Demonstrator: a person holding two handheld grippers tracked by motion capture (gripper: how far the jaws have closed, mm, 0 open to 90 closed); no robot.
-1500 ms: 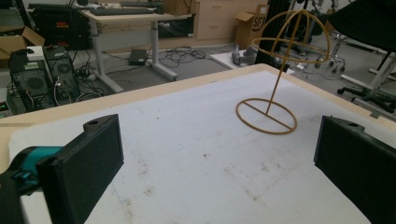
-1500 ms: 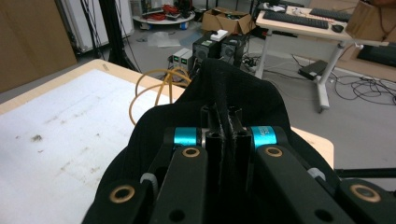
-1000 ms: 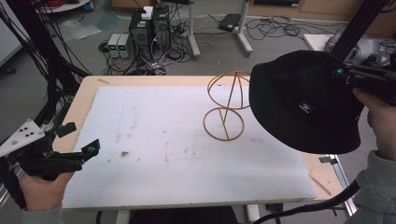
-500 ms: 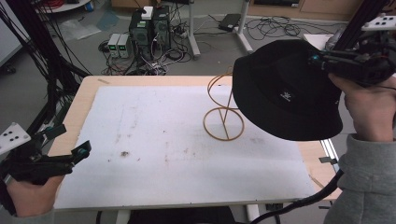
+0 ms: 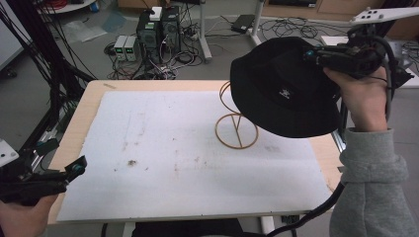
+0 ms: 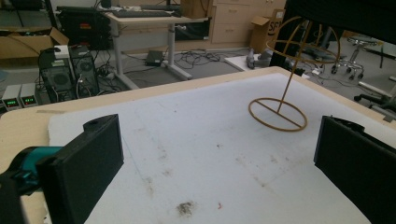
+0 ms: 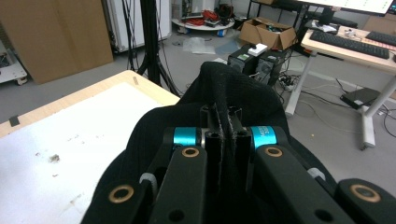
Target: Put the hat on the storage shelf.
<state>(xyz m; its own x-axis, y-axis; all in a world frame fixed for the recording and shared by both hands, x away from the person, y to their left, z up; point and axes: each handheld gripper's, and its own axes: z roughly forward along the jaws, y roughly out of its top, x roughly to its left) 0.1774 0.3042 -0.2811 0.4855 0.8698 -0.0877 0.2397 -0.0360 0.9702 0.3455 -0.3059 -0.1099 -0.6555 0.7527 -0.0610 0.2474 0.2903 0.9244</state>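
A black bucket hat (image 5: 281,89) hangs in the air over the table's right side, pinched at its crown by my right gripper (image 5: 316,53), which is shut on the cloth (image 7: 224,116). Under and just left of the hat stands a thin golden wire hat stand (image 5: 236,129), with a ring base and a round cage top (image 6: 301,44); the hat's brim overlaps the cage from above. My left gripper (image 5: 62,158) hovers over the table's near left corner, open, with its two black pads (image 6: 86,163) wide apart and nothing between them.
A white foam sheet (image 5: 163,148) covers the wooden table (image 5: 86,98), with a small dark smudge (image 5: 132,162) near the left. Behind the table are computer towers (image 5: 158,24), cables and a desk leg on the floor. Black frame poles stand at the far left.
The right gripper has carried the hat leftward and higher, from the table's right edge to over the wire stand. The left gripper has drawn back toward the near left corner.
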